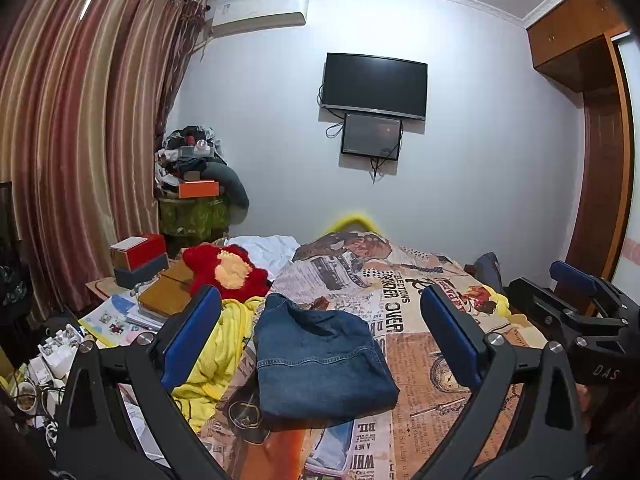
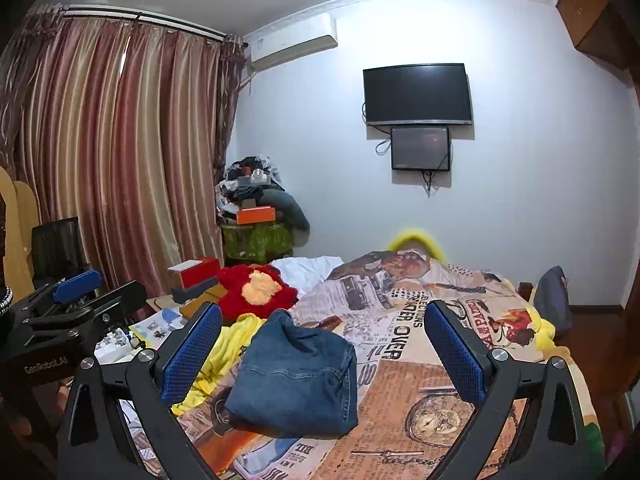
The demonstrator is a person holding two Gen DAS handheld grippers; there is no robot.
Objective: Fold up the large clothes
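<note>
A folded pair of blue jeans [image 1: 320, 356] lies flat on the bed's newspaper-print cover [image 1: 416, 360]; it also shows in the right wrist view [image 2: 296, 376]. My left gripper [image 1: 320, 336] is open and empty, held above the bed with the jeans between and beyond its blue pads [image 1: 192, 336]. My right gripper [image 2: 324, 352] is open and empty at about the same height, the jeans just ahead of it. Each gripper shows in the other's view: the right one at the right edge [image 1: 576, 300], the left one at the left edge [image 2: 76, 304].
A yellow blanket [image 1: 216, 344] is bunched left of the jeans. A red plush toy [image 1: 228, 268] and white cloth [image 1: 268, 248] lie further back. A cluttered side table with boxes [image 1: 140, 260] stands left of the bed. A wardrobe [image 1: 600, 160] is on the right.
</note>
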